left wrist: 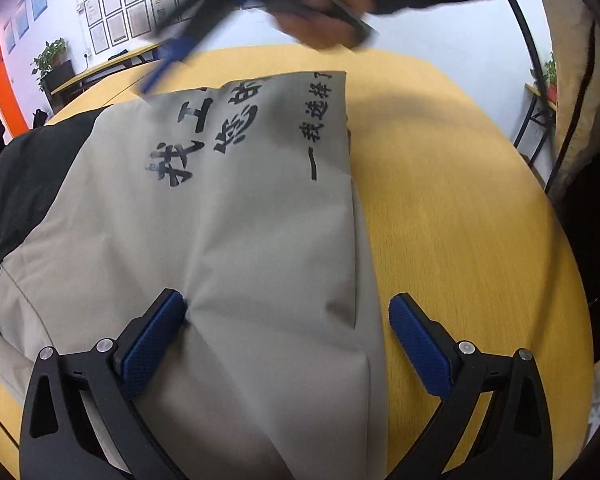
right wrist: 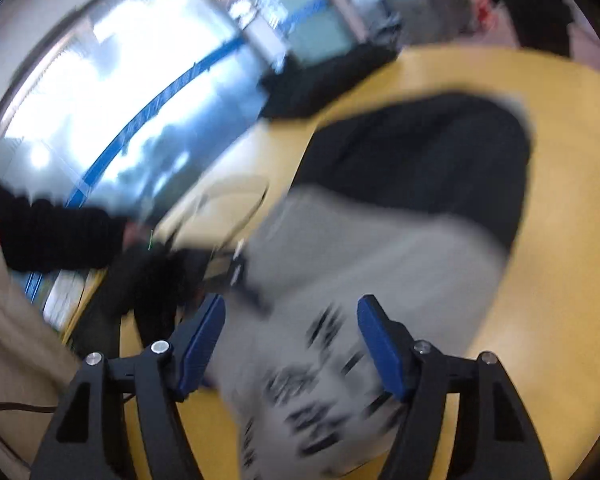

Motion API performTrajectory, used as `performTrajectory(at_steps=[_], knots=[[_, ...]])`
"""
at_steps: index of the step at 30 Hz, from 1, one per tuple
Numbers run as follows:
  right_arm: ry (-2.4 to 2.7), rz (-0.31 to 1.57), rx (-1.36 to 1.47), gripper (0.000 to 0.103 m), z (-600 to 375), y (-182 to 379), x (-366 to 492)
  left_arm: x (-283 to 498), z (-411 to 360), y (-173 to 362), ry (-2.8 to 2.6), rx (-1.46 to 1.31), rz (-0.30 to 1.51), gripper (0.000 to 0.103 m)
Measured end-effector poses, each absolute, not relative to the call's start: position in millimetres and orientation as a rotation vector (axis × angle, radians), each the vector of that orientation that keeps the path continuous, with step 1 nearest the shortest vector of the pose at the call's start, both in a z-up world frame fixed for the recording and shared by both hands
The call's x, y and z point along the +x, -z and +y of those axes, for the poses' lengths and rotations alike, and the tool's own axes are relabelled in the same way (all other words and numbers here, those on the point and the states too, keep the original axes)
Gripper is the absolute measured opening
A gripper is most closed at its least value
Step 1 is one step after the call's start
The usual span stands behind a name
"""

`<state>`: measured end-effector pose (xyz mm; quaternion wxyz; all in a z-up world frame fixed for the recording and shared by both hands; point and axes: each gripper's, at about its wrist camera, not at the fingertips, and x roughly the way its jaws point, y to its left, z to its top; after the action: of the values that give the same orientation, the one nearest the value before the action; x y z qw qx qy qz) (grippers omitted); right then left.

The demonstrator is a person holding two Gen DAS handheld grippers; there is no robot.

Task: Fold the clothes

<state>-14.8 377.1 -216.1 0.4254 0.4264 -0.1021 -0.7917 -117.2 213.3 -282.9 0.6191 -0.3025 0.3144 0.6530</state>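
One garment (left wrist: pixel 236 220) lies on one yellow wooden table (left wrist: pixel 452 208): a grey jacket-like piece with black shoulder or sleeve panels and black printed characters across the grey panel. In the left wrist view it is folded into a roughly rectangular shape, with one long straight fold edge running down its right side, set in from the table's right edge so that a broad strip of bare wood shows beside it. Its black part (left wrist: pixel 32 176) reaches toward the table's left edge.

Two grippers are in play. The left gripper (left wrist: pixel 288 316) hovers low over the near end of the garment with its two blue-padded fingers spread wide; the left pad (left wrist: pixel 152 344) sits against a puckered crease in the grey cloth, while the right pad is over bare table just beside the fold edge. Nothing is pinched between them.

The right gripper (right wrist: pixel 292 336), seen in its own heavily blurred view, is also spread, its two fingers apart above the printed grey cloth (right wrist: pixel 324 392), with nothing clamped. From the left wrist view it appears as a blurred blue-and-black shape held in a hand (left wrist: pixel 324 8) above the table's far edge.

A second table (left wrist: pixel 112 64) and one potted plant (left wrist: pixel 50 58) stand by the far wall.
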Motion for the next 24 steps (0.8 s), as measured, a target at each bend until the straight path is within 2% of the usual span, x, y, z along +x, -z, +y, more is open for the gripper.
performTrajectory(at_steps=[2, 6, 7, 8, 10, 12, 13, 14, 15, 17, 18, 23, 24], knots=[[2.066, -0.128, 1.119, 0.083, 369.6, 220.9, -47.8, -117.4, 213.7, 284.6, -1.509, -0.695, 0.722, 0.102], [2.057, 0.055, 1.314, 0.083, 340.2, 264.6, -97.9, -116.6, 213.4, 287.9, -1.514, -0.699, 0.72, 0.102], [2.051, 0.111, 1.329, 0.086, 331.2, 273.4, -94.1, -116.2, 213.0, 288.5, -1.515, -0.7, 0.719, 0.102], [2.067, 0.164, 1.287, 0.096, 323.6, 275.0, -87.7, -115.8, 212.8, 289.0, -1.515, -0.699, 0.719, 0.102], [2.103, 0.31, 1.281, 0.099, 304.6, 277.7, -76.4, -114.7, 212.1, 289.3, -1.516, -0.697, 0.718, 0.102], [2.124, 0.255, 1.292, 0.095, 305.1, 259.6, -72.7, -109.6, 208.3, 289.8, -1.524, -0.704, 0.716, 0.102], [2.136, 0.22, 1.292, 0.081, 306.3, 249.8, -70.4, -108.7, 206.9, 288.8, -1.528, -0.714, 0.713, 0.102], [2.167, 0.078, 1.215, 0.078, 321.6, 228.2, -60.3, -109.0, 205.5, 286.0, -1.53, -0.729, 0.705, 0.103], [2.189, -0.06, 1.137, 0.078, 336.9, 207.1, -49.9, -109.2, 203.7, 282.6, -1.531, -0.745, 0.696, 0.103], [2.198, -0.235, 1.048, 0.089, 365.0, 181.3, -19.3, -121.2, 199.5, 264.2, -1.576, -0.79, 0.628, 0.103], [2.199, -0.317, 1.005, 0.091, 378.8, 169.0, -4.1, -128.5, 197.4, 253.7, -1.603, -0.813, 0.587, 0.103], [2.14, -0.271, 1.103, 0.09, 385.0, 188.1, 49.4, -199.6, 156.4, 192.0, -1.948, -0.913, 0.117, 0.103], [2.102, -0.174, 1.116, 0.087, 377.8, 192.4, 54.6, -203.3, 144.7, 186.6, -1.987, -0.94, 0.029, 0.103]])
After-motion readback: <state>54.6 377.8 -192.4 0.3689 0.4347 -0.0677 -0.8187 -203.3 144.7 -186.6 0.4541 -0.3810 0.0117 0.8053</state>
